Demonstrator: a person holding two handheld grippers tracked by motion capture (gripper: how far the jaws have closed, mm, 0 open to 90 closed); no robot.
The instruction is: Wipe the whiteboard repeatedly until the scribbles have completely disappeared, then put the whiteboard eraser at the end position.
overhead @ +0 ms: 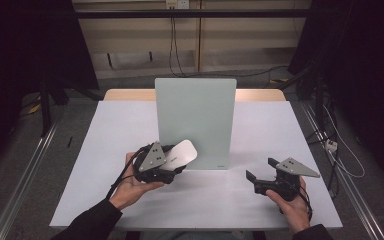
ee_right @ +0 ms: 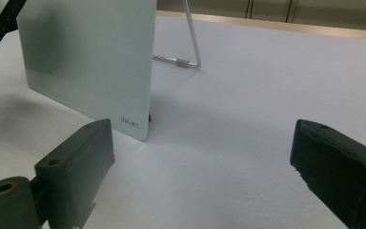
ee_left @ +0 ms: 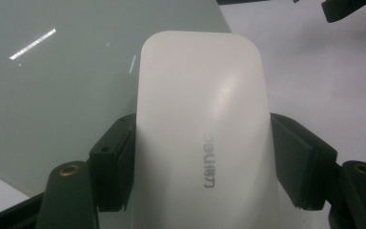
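Two risks stand out: the white eraser (ee_left: 202, 138), clamped between the left gripper (overhead: 172, 167) jaws just before the upright glass board (overhead: 196, 120), could slip or tip the board if pushed hard. The right gripper (overhead: 260, 172) waits with jaws apart.

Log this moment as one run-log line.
left gripper: shut on white eraser | right gripper: open, empty | standing glass board: upright on table
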